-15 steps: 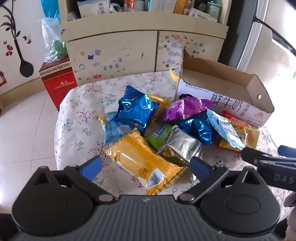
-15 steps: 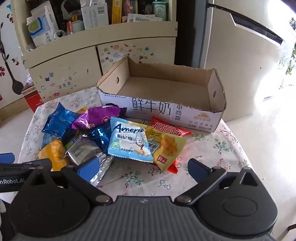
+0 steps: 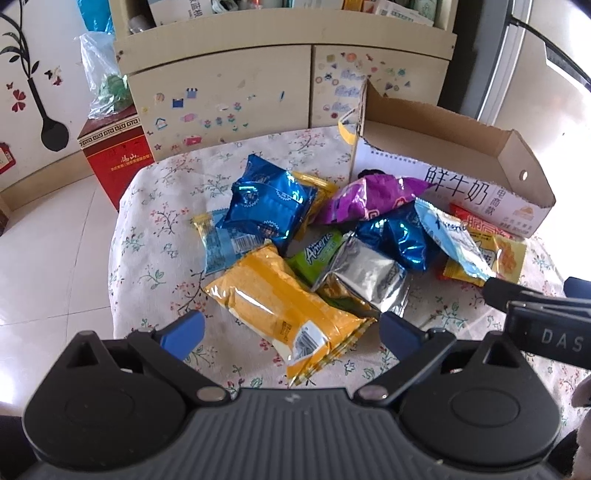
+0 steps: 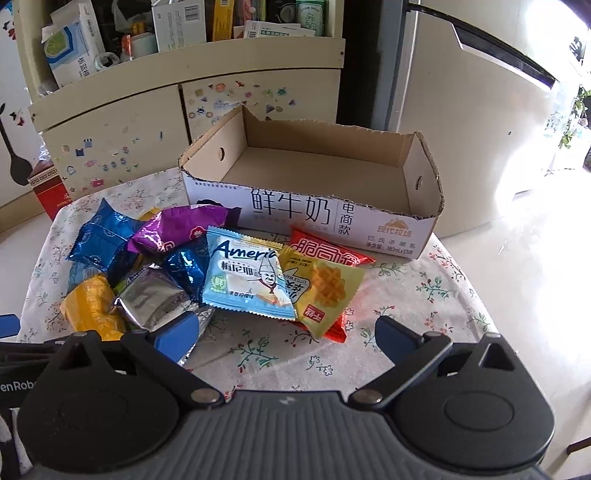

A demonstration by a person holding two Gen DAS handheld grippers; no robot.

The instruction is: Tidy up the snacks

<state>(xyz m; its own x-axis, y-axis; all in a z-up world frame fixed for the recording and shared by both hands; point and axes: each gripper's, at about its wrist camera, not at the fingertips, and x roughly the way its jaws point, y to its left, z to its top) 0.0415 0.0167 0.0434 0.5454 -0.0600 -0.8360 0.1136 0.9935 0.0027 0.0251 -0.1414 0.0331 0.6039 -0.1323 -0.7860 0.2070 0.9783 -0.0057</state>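
Snack packets lie heaped at the counter's middle; both tools, left and right, hang released. Best start: pinch the yellow packet's crimped edge, then lift it into the empty carton at the far edge.

A round table draped in a white cloth printed with small flowers stands on a glossy pale tiled floor. Behind its far edge is a cream wooden cabinet with two doors dotted with little coloured stickers; its open shelf above is crowded with boxes and cartons. To the cabinet's left, a red cardboard box with gold lettering sits on the floor with a clear plastic bag on top. The white wall there carries black plant and red flower decals. Strong daylight floods in at the right.
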